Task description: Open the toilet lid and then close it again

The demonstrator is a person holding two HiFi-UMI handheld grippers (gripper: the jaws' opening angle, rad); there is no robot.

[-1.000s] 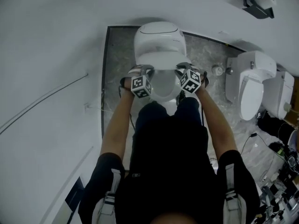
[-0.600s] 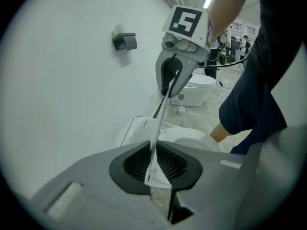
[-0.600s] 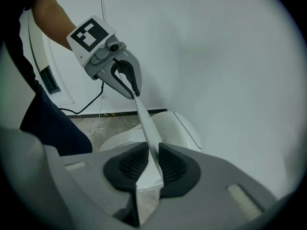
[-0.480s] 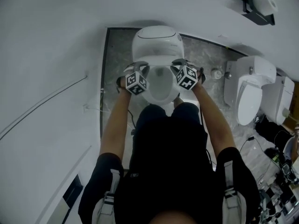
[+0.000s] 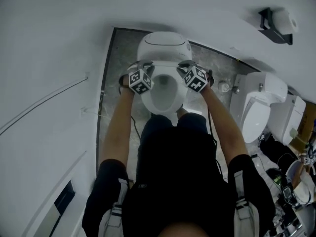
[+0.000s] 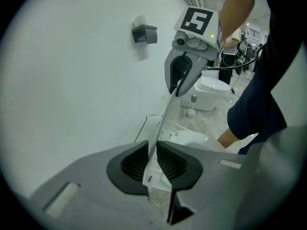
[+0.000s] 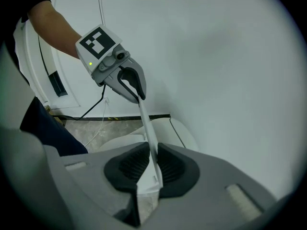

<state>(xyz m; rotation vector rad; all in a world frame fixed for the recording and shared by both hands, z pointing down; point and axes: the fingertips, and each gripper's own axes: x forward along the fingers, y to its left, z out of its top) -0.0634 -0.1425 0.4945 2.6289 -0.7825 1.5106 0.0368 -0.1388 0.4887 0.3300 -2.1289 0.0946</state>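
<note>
The toilet lid (image 5: 164,46) is up. It stands almost straight, at the back of the toilet bowl (image 5: 162,90), close to the white wall (image 5: 49,33). The bowl is open and you can look right into it.

The left hand-held gripper (image 6: 153,163) is pinching the thin edge of the lid. Its two dark pads press on it from both sides. The right hand-held gripper (image 7: 152,166) has the same thin edge between its pads. Its jaws have just been closing, and now they squeeze the lid too. One gripper holds the left side of the lid and the other holds the right side.

I think the opening part is in hand and is nearly done. The next move would be to tip the lid back a little more until it rests. After that, both grippers must bring it forward and down over the bowl. They should go slowly and together, so the lid does not twist or drop with a bang.

The lid's long way runs from its hinge at the back of the bowl up to its free end. That free end points up, a bit toward the person. Its inside face looks at the person.
</note>
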